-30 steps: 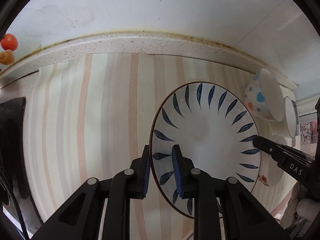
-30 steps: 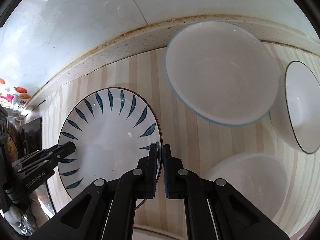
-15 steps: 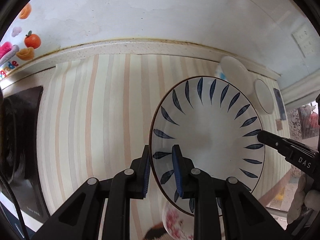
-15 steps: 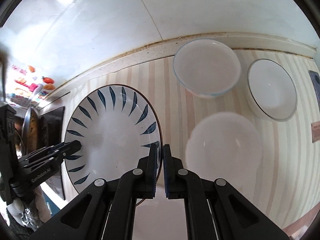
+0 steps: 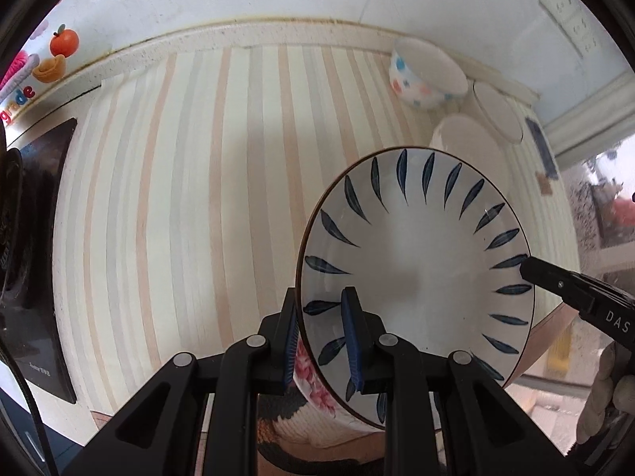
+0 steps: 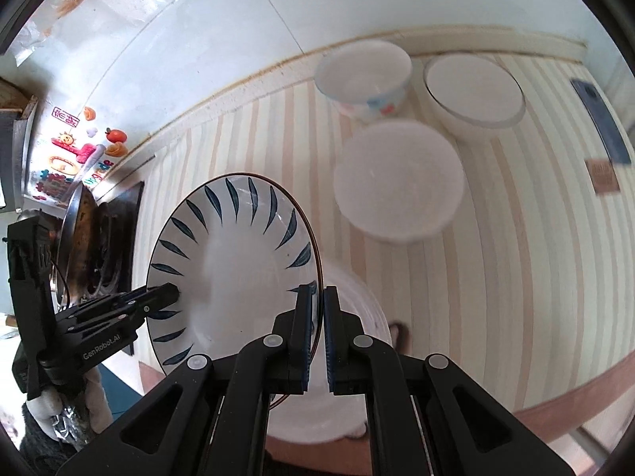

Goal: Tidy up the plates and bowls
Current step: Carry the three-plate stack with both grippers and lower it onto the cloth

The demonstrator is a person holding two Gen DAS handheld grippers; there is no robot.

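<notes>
- Bright, soft daylight fills both views; a window glares at the right edge of the left wrist view.
- White bowls [image 6: 399,180] are overexposed and slightly motion-blurred.
- A soft shadow crosses the striped surface [image 5: 178,198].
- Fisheye bending curves the edges inside a black vignette.

Your bench [image 5: 190,182] carries a cloth striped in cream, peach and grey. Along its far edge you see a speckled stone ledge [image 5: 246,33] meeting a white tiled wall [image 6: 238,20]. At your left, a black stovetop [image 5: 35,261] holds a pan [image 6: 73,234]. Fruit stickers [image 6: 79,146] sit on the wall above it. A dark phone [image 6: 601,119] lies flat at the far right.
</notes>
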